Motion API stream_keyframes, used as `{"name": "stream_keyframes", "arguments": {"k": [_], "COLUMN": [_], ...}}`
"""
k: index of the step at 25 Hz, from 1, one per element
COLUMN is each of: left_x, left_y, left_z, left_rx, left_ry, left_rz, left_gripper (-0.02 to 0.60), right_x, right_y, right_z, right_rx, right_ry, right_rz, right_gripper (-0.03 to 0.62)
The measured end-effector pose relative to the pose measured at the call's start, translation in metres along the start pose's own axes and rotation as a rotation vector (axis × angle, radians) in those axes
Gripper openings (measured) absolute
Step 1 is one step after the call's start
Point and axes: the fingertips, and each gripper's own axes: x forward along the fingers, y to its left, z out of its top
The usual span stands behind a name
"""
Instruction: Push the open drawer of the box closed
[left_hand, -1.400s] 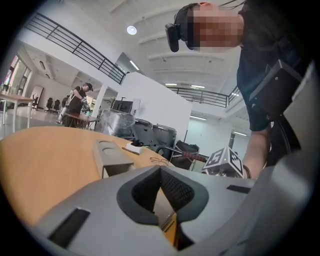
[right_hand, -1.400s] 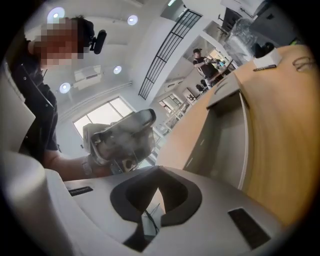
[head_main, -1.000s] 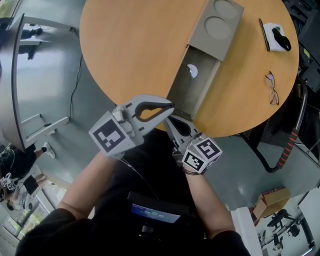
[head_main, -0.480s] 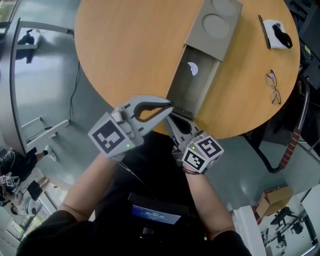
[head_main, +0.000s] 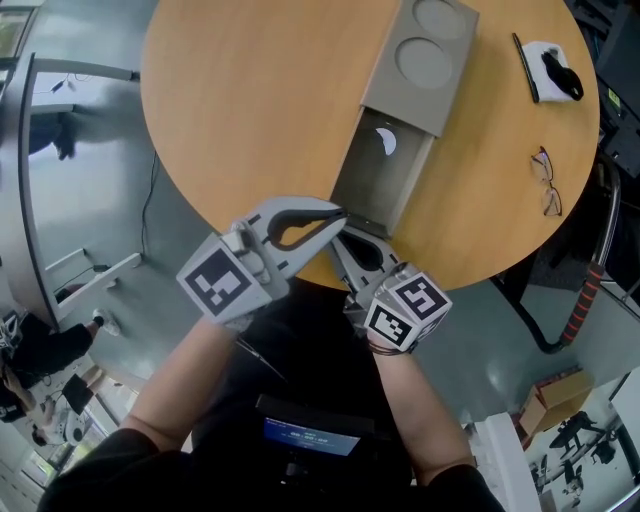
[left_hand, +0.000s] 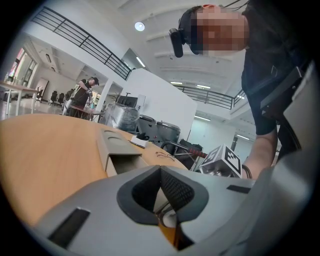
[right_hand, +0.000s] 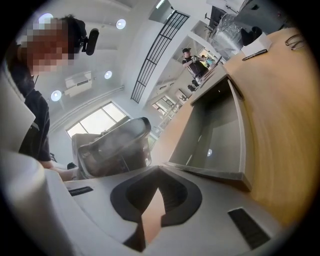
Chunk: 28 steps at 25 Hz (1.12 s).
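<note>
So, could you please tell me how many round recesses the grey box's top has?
2: the nearer round recess by the open drawer, the farther recess just beyond it.

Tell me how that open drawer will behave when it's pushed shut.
The drawer looks thin-walled and nearly empty, so it is probably light. The box sits unheld on the smooth table, so it may skid along. An off-centre push could jam the long drawer.

Left gripper (head_main: 341, 213) and right gripper (head_main: 336, 238) point forward, tips nearly touching (jaws seemingly closed).
</note>
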Motion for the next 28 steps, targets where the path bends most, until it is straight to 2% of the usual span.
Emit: {"name": "stream_keyframes", "arguments": {"k": [22,28], "left_x": [0.02,0.025], "left_y": [0.03,0.049], "left_z": [0.003,0.007], "left_rx": [-0.021,-0.033], "left_ry": [0.018,0.016], "left_rz": [-0.008,0.011], "left_gripper": [0.026,0.028], "right_x": [0.017,0.025], "right_y": [-0.032,-0.045], "right_z": [0.053,0.074], "right_rx": [-0.036,-0.045], "right_ry": [-0.057,-0.076], "right_rz": [-0.06,-0.087], "right_gripper": [0.0,0.0]}}
